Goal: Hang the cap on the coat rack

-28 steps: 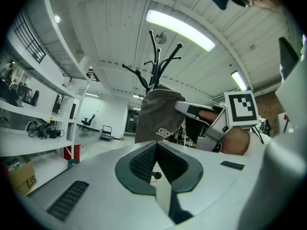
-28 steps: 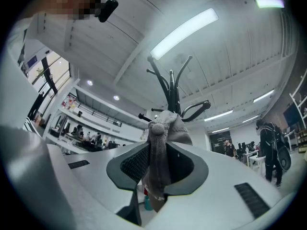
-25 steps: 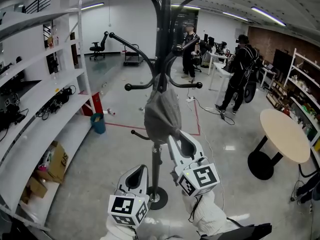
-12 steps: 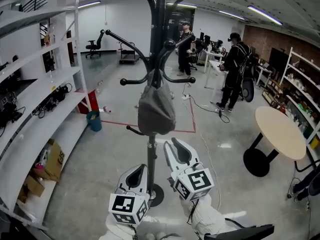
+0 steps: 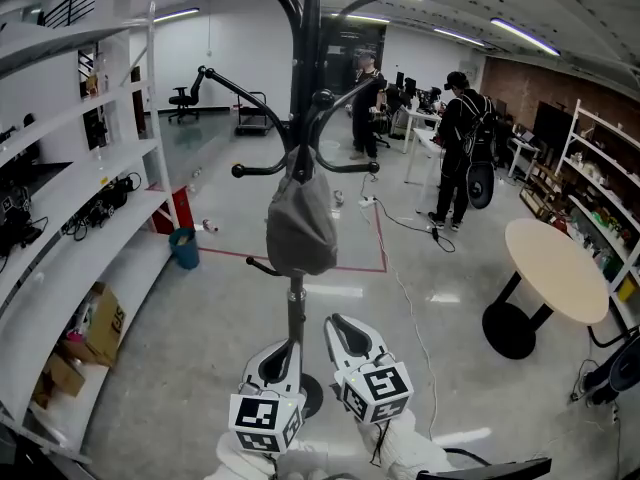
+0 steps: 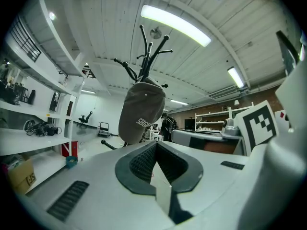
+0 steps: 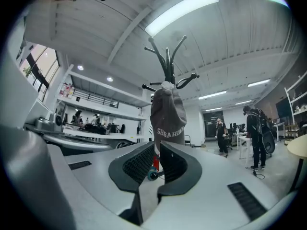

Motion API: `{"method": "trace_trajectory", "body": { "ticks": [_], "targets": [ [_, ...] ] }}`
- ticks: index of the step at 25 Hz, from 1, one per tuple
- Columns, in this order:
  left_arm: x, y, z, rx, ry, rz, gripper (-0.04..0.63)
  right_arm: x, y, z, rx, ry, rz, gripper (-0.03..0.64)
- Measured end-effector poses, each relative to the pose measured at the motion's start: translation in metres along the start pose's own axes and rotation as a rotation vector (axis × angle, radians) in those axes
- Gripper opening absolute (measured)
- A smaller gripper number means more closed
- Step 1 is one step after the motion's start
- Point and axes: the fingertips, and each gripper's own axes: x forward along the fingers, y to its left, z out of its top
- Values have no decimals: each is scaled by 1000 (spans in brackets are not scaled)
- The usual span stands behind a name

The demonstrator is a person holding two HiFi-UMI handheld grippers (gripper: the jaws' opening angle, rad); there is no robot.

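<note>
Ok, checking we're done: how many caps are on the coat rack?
1: a grey cap hangs on the coat rack, against its pole; none seems hidden.

- we see a grey cap (image 5: 297, 223) with white lettering, centre frame.
- the coat rack (image 5: 305, 58) is black.
- at right, a beige table (image 5: 555, 268), black base.

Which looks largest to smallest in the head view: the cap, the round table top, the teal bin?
1. round table top
2. cap, slightly smaller; it hangs nearer the camera, so true sizes are unsure
3. teal bin, clearly smallest
</note>
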Motion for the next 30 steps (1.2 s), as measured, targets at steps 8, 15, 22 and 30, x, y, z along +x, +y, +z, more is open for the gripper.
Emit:
{"method": "trace_trajectory", "body": {
  "ticks": [8,15,22,30],
  "targets": [
    [0,-8,-8,-20,2,35,3,-12,0,-10,24,20,39,17],
    [-7,-9,-10,-8,-6,44,3,-16,6,-13,56,6,45,17],
    [-30,-12,-19,-12,7,11,3,-36,19,-21,89,12,-10,15],
    [-67,-15,-19,-11,6,-15,3,-65,44,-19,73,16,-66,15]
  ]
}}
